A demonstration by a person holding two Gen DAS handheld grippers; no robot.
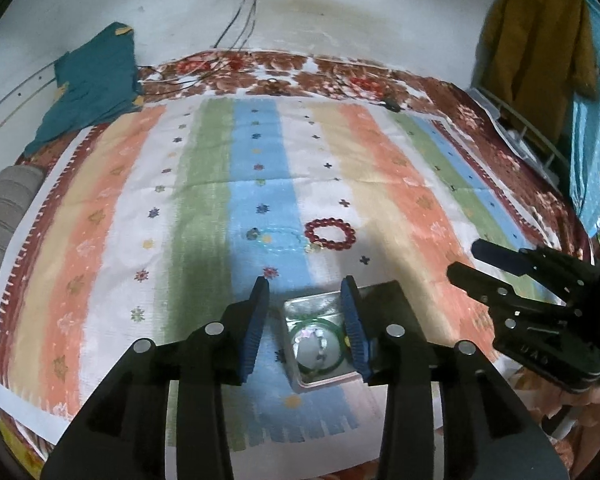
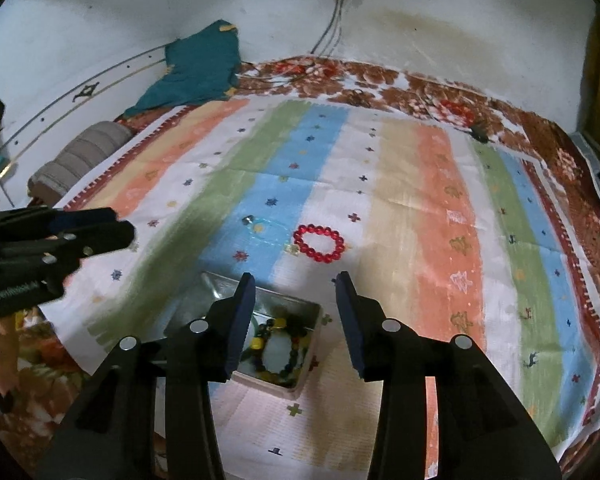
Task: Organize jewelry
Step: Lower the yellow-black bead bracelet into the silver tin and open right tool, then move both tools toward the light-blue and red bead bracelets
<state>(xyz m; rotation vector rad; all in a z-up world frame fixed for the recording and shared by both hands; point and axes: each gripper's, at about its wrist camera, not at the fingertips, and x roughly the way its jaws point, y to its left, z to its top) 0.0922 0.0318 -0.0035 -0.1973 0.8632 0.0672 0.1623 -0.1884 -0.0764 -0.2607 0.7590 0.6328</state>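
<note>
A: We read both views as 1 scene. The left gripper (image 1: 306,286) stands wide and holds nothing, low in the frame's centre above the metal tin (image 1: 320,344). The right gripper (image 2: 296,280) is likewise wide and empty, just above the same tin (image 2: 268,344); in the left wrist view it enters at the right edge (image 1: 466,262).

B: And the jewelry left out?

A: We count 1 red bead bracelet (image 2: 319,242) lying flat on the striped cloth (image 2: 440,208) at mid-frame, and just to its left 1 pale chain (image 2: 266,230), faint against the blue stripe, with a dark charm at its far end. Inside the tin we see 1 green bangle (image 1: 320,346) and 1 string of mixed dark and yellow beads (image 2: 278,344). We count 1 tin and 2 grippers.

B: What could go wrong from here?

A: We judge the chain the harder pick: it is thin and nearly the cloth's colour, so the fingers may close on fabric or drag the cloth. The bracelet is round-beaded and may roll out of a shallow pinch. With both grippers crowded over 1 small tin, they could collide or tip it.
</note>
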